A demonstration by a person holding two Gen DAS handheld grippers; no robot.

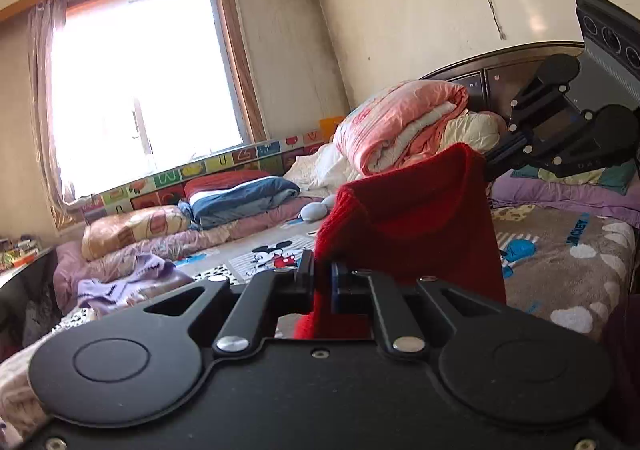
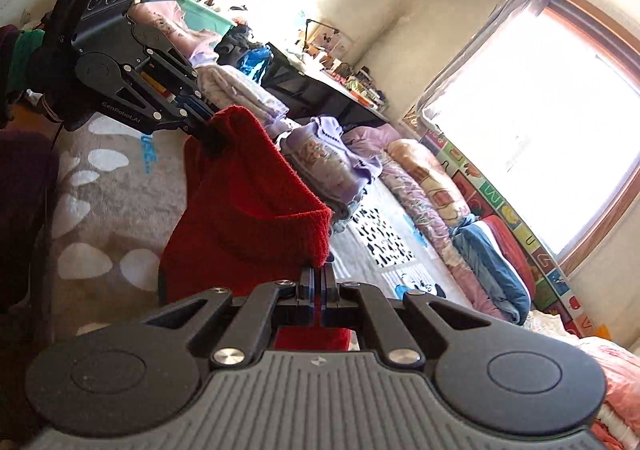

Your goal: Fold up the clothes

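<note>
Two grippers, left [image 1: 322, 274] and right [image 2: 318, 282], each clamp a ribbed edge of the red knit sweater [image 1: 412, 226], clear above the plush bedspread [image 1: 568, 250].

Bright window [image 1: 136, 90], sheer curtain [image 1: 44, 98], cream walls, dark headboard [image 1: 504, 70].

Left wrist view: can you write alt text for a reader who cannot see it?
A red knitted garment hangs stretched between two black grippers above a bed: the left gripper in the foreground and the right gripper at upper right each have their jaws shut on an edge of it. Behind lie a cartoon-print blanket, folded quilts and a bright window.
</note>
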